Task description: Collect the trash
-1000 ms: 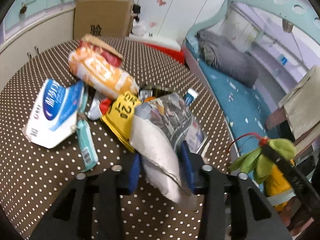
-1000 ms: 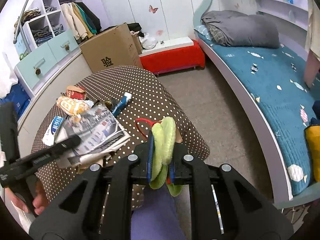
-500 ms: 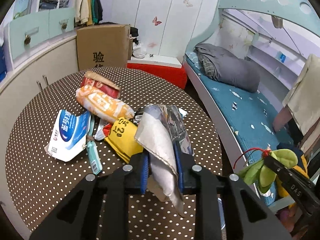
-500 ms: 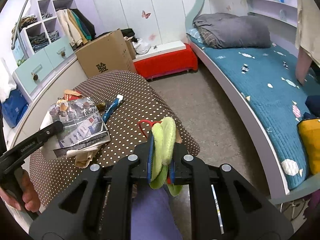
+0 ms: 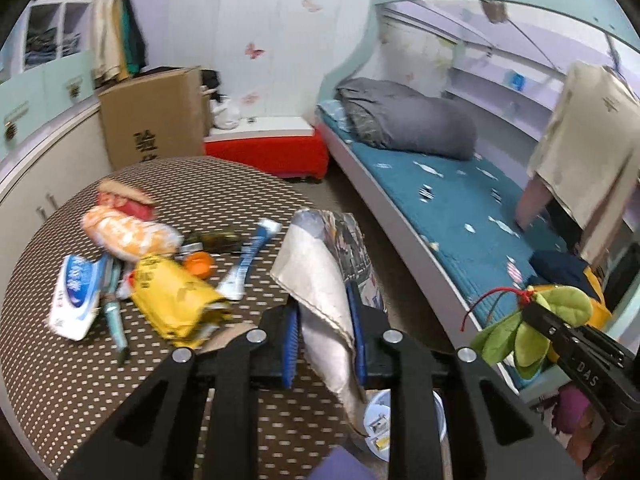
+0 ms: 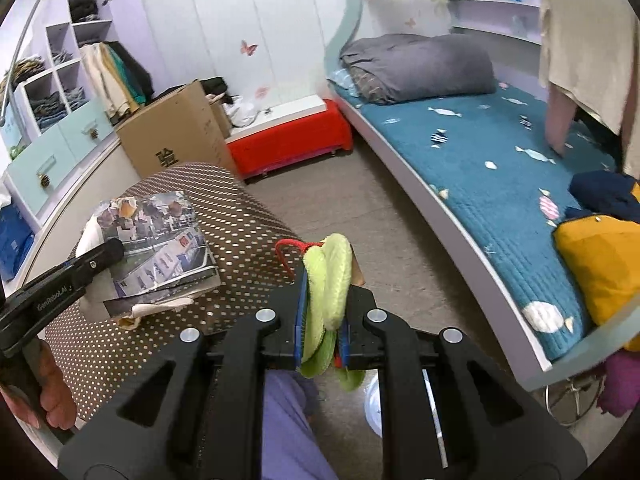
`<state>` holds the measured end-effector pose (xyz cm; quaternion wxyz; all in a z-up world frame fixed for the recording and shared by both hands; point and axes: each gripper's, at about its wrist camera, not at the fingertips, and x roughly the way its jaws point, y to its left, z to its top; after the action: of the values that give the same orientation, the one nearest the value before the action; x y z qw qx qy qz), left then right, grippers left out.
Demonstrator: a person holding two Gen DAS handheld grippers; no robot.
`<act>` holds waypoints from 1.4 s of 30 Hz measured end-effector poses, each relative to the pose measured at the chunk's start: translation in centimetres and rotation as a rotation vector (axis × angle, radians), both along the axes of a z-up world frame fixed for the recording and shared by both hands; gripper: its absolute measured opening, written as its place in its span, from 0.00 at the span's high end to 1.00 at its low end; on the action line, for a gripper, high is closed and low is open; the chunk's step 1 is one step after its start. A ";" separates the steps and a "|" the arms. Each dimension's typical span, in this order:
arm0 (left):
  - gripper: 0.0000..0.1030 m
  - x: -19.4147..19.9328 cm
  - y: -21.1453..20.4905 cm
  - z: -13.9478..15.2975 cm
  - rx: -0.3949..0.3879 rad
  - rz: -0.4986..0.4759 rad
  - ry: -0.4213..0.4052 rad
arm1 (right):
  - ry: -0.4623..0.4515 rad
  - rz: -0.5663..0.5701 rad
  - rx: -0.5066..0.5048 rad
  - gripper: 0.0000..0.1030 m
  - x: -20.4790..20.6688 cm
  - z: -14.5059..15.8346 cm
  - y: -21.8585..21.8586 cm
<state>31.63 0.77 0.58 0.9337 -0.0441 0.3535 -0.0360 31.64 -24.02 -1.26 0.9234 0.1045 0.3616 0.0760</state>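
Trash litters the round polka-dot worktop (image 5: 80, 380), the widest surface near the hands, with a teal-covered bed (image 5: 460, 200) running along its far side and a cardboard box (image 5: 152, 120) behind it. On that worktop, from the left wrist view, lie a white-and-blue packet (image 5: 74, 296), a crumpled yellow bag (image 5: 172, 300), an orange-and-white wrapper (image 5: 128, 232), a blue-and-white tube (image 5: 248, 256) and a small orange round piece (image 5: 199, 263), all bunched close together.

Lifted clear of the worktop is a folded magazine with a sheet of brownish paper (image 5: 328, 280), draped over and hanging down between the blue pads of the left hand-held gripper (image 5: 326, 344), which is clamped on it; those jaws were closing in the last moment. From the right wrist view the same bundle (image 6: 156, 252) hangs above the worktop's edge.

The right hand-held gripper (image 6: 322, 324) is squeezed tight on a green leaf-shaped plush piece (image 6: 326, 284) with a red cord loop (image 6: 288, 248), held over the floor beside the worktop.
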 end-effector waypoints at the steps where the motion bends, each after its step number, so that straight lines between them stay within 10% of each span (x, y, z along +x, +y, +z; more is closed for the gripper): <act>1: 0.79 0.1 -0.9 -0.1 0.005 -0.019 0.001 | 0.003 -0.016 -0.001 0.88 -0.2 0.0 -0.5; 18: 0.79 0.8 -12.3 -5.3 0.066 -0.283 0.121 | 0.136 -0.194 -0.014 0.88 -3.2 -4.6 -8.0; 36: 0.78 0.9 -22.4 -18.8 0.230 -0.469 0.406 | 0.427 -0.369 0.043 0.87 -5.2 -16.5 -13.2; 39: 0.69 1.1 -23.4 -20.4 0.254 -0.476 0.428 | 0.469 -0.389 0.056 0.87 -5.1 -18.1 -14.0; 42: 0.35 1.3 -24.0 -21.1 0.289 -0.465 0.401 | 0.497 -0.403 0.070 0.87 -5.2 -19.1 -14.5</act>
<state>32.89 -23.27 -20.52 0.8088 0.1644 0.5323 -0.1882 26.43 -38.54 -20.36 0.7990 0.2210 0.5453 -0.1241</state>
